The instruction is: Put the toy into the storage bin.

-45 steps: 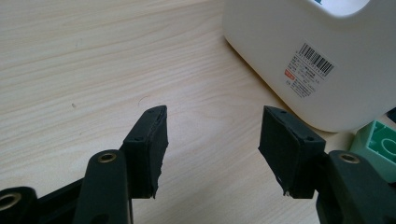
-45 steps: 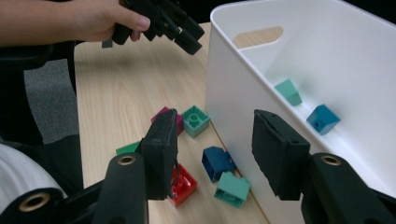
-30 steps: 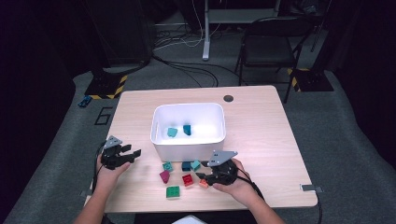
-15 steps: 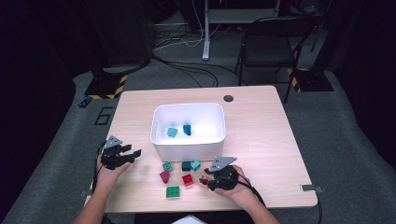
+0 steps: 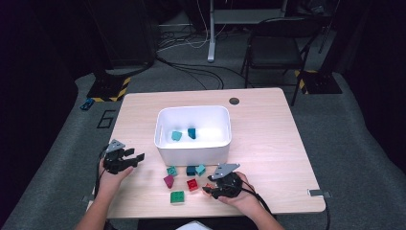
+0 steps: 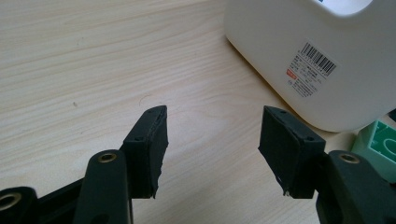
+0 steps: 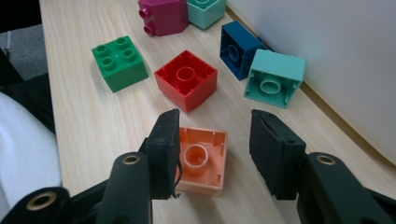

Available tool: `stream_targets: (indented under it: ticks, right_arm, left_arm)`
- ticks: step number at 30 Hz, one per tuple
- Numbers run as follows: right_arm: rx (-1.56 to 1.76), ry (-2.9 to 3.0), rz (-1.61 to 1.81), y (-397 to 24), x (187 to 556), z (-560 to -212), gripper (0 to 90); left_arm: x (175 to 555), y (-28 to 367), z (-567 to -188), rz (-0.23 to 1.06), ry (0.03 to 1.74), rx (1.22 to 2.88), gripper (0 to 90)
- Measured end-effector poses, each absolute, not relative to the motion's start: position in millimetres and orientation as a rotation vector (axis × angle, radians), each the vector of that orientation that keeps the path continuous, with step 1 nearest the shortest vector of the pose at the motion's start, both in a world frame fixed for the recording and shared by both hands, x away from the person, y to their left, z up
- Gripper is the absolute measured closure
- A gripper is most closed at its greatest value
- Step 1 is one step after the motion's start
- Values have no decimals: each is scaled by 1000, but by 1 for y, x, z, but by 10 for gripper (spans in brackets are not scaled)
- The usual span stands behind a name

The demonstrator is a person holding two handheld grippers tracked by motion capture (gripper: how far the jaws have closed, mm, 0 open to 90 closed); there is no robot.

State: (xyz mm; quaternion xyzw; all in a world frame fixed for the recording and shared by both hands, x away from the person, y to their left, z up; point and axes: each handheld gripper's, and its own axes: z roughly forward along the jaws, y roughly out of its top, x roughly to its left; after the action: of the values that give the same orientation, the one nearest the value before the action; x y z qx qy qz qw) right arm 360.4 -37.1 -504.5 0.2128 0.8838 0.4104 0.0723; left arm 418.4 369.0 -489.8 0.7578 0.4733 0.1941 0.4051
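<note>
An orange brick lies studs down on the table between the jaws of my right gripper. The left pad touches its edge and the right pad stands apart from it; the jaws have just been opening. From above, the right gripper sits low at the table's front, over the orange brick. My left gripper rests open at the front left, with bare wood between its jaws. The white bin stands in the middle, with two teal bricks inside.
Loose bricks lie in front of the bin: red, green, magenta, dark blue and teal. The bin's wall rises close on the left gripper's right. A black round cap sits at the table's far edge.
My right gripper has sunk down to the table around the orange brick. The left gripper and the bricks have stayed in place.
</note>
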Motion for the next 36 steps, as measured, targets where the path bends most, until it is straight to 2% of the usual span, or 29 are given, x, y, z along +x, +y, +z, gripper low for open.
stream_targets:
  ticks: [15,24,36]
  right_arm:
    - [595,2688,1237,-30,353,-505,498]
    - [592,2707,1162,-29,353,-511,580]
    - [589,2684,1230,-34,358,-487,585]
  left_arm:
    - [419,368,-491,495,1195,1902,417]
    - [419,368,-491,493,1198,1901,416]
    - [418,368,-490,485,1199,1919,416]
